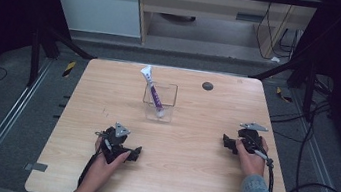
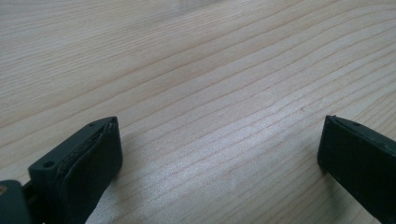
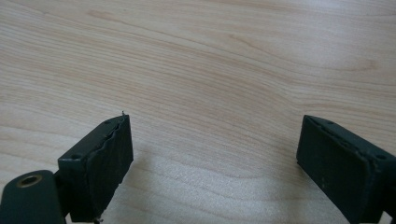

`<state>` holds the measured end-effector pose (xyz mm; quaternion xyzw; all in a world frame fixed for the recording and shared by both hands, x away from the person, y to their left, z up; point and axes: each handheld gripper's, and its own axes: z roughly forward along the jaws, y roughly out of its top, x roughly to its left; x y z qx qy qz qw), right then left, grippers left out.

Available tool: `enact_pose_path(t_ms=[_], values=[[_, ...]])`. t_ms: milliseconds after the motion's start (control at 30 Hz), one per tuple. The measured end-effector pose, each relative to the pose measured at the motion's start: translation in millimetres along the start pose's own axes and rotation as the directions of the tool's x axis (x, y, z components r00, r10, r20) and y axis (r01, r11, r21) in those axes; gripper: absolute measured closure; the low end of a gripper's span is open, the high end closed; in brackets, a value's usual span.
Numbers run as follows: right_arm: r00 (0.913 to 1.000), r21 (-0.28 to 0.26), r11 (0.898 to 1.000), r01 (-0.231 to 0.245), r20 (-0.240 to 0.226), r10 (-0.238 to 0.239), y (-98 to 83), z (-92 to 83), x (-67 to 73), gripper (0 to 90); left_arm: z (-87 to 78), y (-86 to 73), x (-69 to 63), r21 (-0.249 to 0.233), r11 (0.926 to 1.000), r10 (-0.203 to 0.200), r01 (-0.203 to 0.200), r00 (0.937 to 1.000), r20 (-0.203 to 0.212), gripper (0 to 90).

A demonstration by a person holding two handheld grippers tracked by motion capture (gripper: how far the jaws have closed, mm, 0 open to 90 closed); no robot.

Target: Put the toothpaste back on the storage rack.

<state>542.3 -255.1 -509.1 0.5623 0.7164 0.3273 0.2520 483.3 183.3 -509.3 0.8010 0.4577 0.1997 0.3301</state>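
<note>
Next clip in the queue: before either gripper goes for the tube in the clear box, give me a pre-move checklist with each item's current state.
1. Left gripper open and holding nothing: ok; bare table shows between its fingers.
2. Right gripper open and holding nothing: ok; its fingers stand wide apart.
3. Tube reachable from above: ok; its white end sticks out over the rim of the box.
4. Path from each gripper to the box free: ok; bare wood lies between.
5. Dark disc out of the way: ok; it lies apart from the box, toward the far edge.
6. Tube free inside the box: cannot tell.
</note>
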Motion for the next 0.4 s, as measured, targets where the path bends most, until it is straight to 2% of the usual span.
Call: enact_pose_path(t_ms=[133,233,400], values=[[1.0000,0.010,1.000,-0.002,0.004,0.002,0.7,3.3,0.2,9.9,0.3,0.3,-0.1,-0.001,1.0000,0.000,0.000,1.0000,0.000,0.0],[0.9998,0.017,1.000,0.020,0.002,-0.020,1.1,4.2,1.4,8.2,0.5,0.4,-0.1,-0.001,1.0000,-0.001,0.001,1.0000,0.000,0.0],[0.9996,0.043,0.999,-0.010,0.027,0.009,-0.5,3.8,3.6,0.3,0.5,0.4,-0.1,-0.001,1.0000,0.000,0.000,1.0000,0.000,0.0]])
